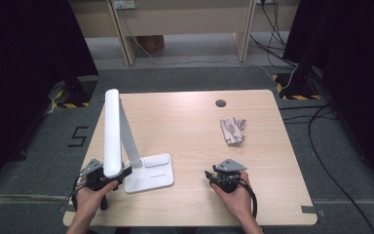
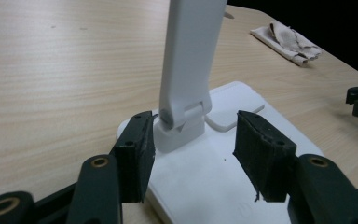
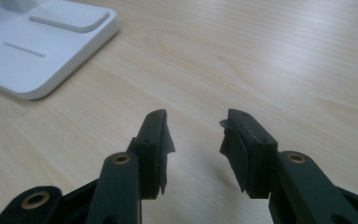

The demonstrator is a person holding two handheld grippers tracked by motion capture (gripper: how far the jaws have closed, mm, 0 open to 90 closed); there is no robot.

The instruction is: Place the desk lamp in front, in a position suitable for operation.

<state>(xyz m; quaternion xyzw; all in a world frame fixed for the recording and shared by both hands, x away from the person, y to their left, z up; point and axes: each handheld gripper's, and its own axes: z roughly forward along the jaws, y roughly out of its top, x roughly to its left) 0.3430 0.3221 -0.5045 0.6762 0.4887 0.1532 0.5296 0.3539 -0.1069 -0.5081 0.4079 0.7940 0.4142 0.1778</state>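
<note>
- As seen along its own jaws, left gripper [image 2: 193,144]: jaws spread, straddling hinge post of white desk lamp [image 2: 186,70]; left pad touching or just beside post, right pad apart from it.
- Lamp base [image 1: 151,175]: flat on wooden table [image 1: 195,131], near-left area.
- Right gripper [image 3: 196,137]: jaws spread, nothing btwn, over bare tabletop just right of base.
- Crumpled beige cloth [image 1: 233,129]: far-right, well apart from both grippers.
</note>
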